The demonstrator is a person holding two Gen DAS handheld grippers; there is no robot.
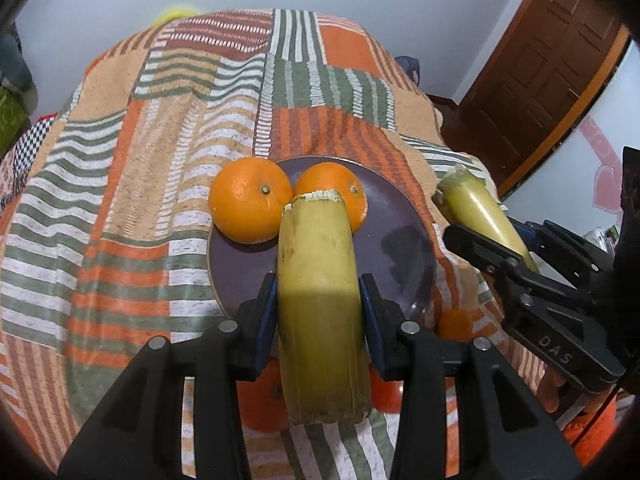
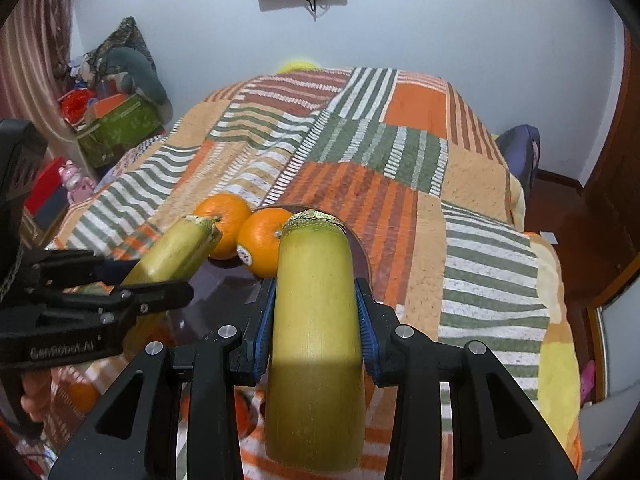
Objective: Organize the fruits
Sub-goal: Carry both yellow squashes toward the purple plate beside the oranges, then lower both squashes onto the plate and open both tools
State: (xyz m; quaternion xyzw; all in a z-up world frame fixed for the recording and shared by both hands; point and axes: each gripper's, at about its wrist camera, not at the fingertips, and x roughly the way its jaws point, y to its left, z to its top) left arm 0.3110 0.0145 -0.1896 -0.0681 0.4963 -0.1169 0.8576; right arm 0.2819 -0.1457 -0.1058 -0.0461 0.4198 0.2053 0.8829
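Two round oranges [image 1: 250, 200] already sit on the dark purple plate [image 1: 404, 216], while the left gripper [image 1: 320, 304] and right gripper [image 2: 316, 312] each clamp a yellow-green cane segment [image 1: 318, 280] above it, unplaced, and more oranges wait below.

Two yellow-green cut cane sections are present: one cane section [image 1: 320, 312] appears in the left wrist view and the other cane section [image 2: 316, 344] in the right wrist view.

Two round oranges sit at the far rim of the plate: the left orange [image 1: 250, 200] and the right orange [image 1: 340, 188].

Further orange fruit [image 1: 262, 400] lies below the grippers; at least three pieces appear, though the exact number is uncertain because the gripper bodies cover most of them.

One dark purple round plate [image 1: 400, 240] is present.

Two black two-finger grippers are present: the left gripper [image 1: 318, 312] and the right gripper [image 2: 316, 312].

One patchwork striped blanket [image 1: 120, 200] covers the surface.
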